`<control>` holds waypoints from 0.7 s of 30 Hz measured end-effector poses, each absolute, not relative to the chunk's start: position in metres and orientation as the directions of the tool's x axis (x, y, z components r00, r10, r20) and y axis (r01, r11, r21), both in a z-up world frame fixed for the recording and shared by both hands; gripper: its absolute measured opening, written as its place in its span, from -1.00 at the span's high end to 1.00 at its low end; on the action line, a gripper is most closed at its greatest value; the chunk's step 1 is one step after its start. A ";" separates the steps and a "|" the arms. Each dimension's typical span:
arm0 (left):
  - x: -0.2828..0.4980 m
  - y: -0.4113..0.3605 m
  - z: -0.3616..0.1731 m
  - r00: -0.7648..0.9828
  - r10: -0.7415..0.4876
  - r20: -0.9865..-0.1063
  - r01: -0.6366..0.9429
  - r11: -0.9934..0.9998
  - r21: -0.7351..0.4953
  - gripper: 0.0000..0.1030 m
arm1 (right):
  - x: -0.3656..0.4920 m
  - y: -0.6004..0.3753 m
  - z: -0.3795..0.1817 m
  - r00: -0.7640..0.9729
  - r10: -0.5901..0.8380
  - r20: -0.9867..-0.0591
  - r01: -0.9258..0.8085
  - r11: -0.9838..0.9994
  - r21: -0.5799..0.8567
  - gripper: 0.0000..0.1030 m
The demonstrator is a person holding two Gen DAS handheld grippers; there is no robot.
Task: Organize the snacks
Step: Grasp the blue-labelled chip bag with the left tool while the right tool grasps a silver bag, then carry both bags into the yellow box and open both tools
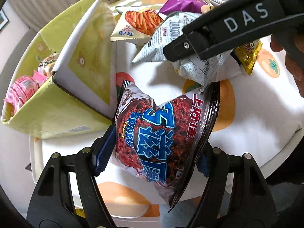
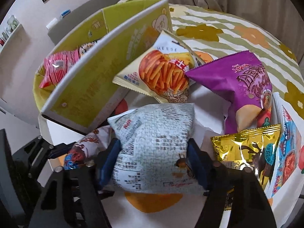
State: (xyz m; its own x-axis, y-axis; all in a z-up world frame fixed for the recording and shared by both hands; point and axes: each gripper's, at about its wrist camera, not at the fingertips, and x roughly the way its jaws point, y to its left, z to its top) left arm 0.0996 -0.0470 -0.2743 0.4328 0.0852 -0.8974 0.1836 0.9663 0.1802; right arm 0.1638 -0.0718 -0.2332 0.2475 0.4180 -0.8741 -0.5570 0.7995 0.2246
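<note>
- Left wrist view takes in the round table [image 1: 256, 114], draped in a white cloth with orange fruit prints, which bears everything else.
- Next in size, the green carton [image 1: 62, 114] fills the 9 to 11 o'clock part of that view, its flap standing open, probably so bags can be dropped in from above. Pink wrapped packs [image 1: 22, 89] and a patterned pack already lie inside; the far end of the interior is hidden.
- At the view's centre, the chocolate crunch bag [image 1: 152, 133] is pinched across its width by the left gripper [image 1: 152, 152], its jaws pressed into both sides so the bag buckles. The hold looks meant for carrying it toward the carton at 9 o'clock.
- The grey-white bag [image 2: 152, 142] sits printed back outward in the right gripper [image 2: 153, 161], whose pads squeeze its sides. It appears lifted off the cloth, though this is hard to confirm.
- Loose snacks wait on the table in the right wrist view: the purple bag [image 2: 237, 87] at 2 o'clock, the orange sticks bag [image 2: 161, 72] at 12, leaning against the carton wall, and the gold bag [image 2: 247, 152] at 4.
</note>
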 end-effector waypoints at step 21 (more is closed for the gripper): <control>0.068 -0.062 -0.186 0.590 0.073 -0.804 0.160 0.966 0.204 -0.36 | 0.122 -0.106 -0.131 0.409 0.478 -0.777 -0.540 0.814 0.216 -0.21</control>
